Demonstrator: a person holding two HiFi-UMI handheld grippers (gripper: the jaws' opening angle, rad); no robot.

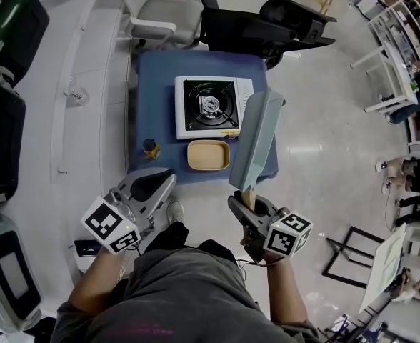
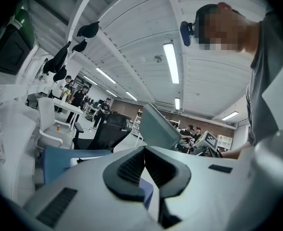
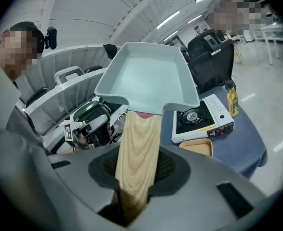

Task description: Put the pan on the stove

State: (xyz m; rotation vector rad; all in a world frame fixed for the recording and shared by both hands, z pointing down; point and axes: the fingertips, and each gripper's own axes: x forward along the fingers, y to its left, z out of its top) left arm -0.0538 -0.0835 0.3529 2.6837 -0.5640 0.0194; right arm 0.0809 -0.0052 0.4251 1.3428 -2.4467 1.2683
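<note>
A grey-green rectangular pan (image 1: 257,140) with a pale wooden handle (image 1: 248,195) hangs tilted over the right edge of the blue table (image 1: 153,106). My right gripper (image 1: 244,201) is shut on that handle, and in the right gripper view the handle (image 3: 137,148) runs between the pads up to the pan (image 3: 148,76). The white single-burner stove (image 1: 211,106) stands on the table beyond the pan, nothing on its burner; it also shows as the stove (image 3: 201,118). My left gripper (image 1: 166,178) is shut and holds nothing, just short of the table's near edge. Its pads (image 2: 132,166) meet.
A tan dish (image 1: 208,155) lies in front of the stove and a small yellow bottle (image 1: 151,148) stands at the table's near left. A black office chair (image 1: 267,23) and a white chair (image 1: 163,13) stand behind the table. Dark cases (image 1: 3,120) line the left.
</note>
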